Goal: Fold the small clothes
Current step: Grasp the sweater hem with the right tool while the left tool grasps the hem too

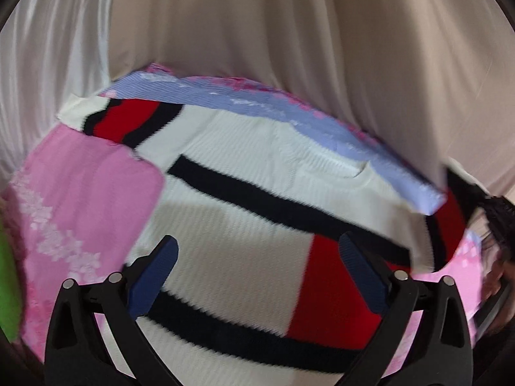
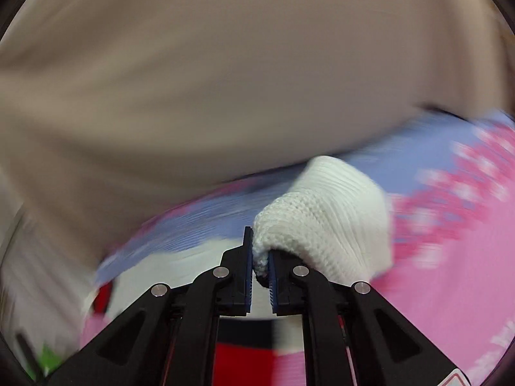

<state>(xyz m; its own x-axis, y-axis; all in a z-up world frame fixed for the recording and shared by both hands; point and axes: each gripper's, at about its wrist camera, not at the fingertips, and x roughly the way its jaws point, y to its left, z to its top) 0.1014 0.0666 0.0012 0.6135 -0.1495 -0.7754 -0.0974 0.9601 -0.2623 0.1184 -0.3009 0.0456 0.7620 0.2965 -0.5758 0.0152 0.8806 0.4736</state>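
Observation:
A small white knit sweater (image 1: 244, 225) with black stripes and red blocks lies spread on a pink and lilac flowered cloth (image 1: 80, 199). My left gripper (image 1: 257, 254) is open and empty, its blue pads (image 1: 154, 276) just above the sweater's lower half. My right gripper (image 2: 259, 251) is shut on a bunched white knit part of the sweater (image 2: 325, 212) and holds it lifted above the cloth. More of the sweater's red and black pattern (image 2: 244, 357) shows below the right fingers.
A beige draped curtain (image 1: 289, 48) hangs close behind the surface. A green object (image 1: 8, 280) sits at the left edge. The pink and lilac flowered cloth (image 2: 450, 225) extends to the right. A dark object (image 1: 495, 218) shows at the right edge.

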